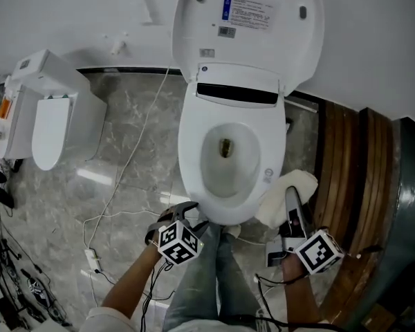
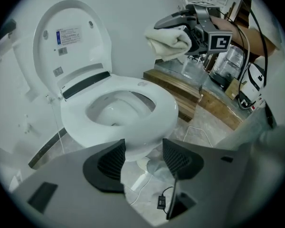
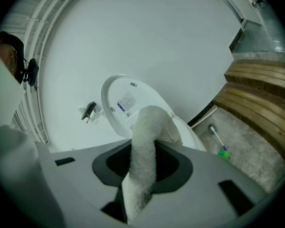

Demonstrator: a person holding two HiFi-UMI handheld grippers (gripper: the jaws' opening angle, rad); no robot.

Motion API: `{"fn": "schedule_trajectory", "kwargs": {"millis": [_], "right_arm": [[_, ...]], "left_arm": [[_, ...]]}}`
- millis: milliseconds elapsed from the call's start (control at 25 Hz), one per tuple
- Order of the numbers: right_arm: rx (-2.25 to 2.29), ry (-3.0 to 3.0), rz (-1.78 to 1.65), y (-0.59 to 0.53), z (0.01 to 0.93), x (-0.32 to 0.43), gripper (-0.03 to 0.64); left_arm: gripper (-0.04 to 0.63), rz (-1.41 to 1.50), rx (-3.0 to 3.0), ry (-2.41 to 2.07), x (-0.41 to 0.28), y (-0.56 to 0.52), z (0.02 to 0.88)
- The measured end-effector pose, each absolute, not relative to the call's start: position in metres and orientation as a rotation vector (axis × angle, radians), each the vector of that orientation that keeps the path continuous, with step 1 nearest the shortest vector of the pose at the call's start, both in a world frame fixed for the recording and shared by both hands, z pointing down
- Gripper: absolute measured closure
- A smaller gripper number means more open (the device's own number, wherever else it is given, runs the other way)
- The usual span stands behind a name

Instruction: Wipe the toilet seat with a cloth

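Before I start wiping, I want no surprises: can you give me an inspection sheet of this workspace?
Surface: toilet seat is down and bare; lid is raised.
Job's things: white cloth, held in the air to the right of the seat.
Clutter: second white toilet unit on the floor at left; green-tipped brush on the floor at right.
Grippers: left gripper is open and empty at the bowl's front; right gripper has its fingers shut on the cloth.
Cables: a white cable runs across the marble floor to a power block.
Surroundings: white wall; wooden slats at right.
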State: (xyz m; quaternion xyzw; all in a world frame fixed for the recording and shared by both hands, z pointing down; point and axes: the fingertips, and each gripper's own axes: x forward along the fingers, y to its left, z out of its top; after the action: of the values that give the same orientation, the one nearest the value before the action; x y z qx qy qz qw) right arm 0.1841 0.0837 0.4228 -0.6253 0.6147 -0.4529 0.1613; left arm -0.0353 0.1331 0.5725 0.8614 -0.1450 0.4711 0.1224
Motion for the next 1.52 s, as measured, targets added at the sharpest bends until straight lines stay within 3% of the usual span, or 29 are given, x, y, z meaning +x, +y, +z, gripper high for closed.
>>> {"fn": "schedule_trajectory", "kwargs": {"millis": [520, 1520], "right_arm": [[-1.793, 1.779, -1.324, 0.088, 0.479, 0.186, 0.517], [-1.811, 1.776, -1.434, 0.092, 0.539, 0.188, 0.517]], "left_arm": [[0.324, 1.402, 2.458, -0.488, -0.037, 0.136, 0.665], [0.335, 1.406, 2.329, -0.477, -0.038, 0.133, 0.703]]}}
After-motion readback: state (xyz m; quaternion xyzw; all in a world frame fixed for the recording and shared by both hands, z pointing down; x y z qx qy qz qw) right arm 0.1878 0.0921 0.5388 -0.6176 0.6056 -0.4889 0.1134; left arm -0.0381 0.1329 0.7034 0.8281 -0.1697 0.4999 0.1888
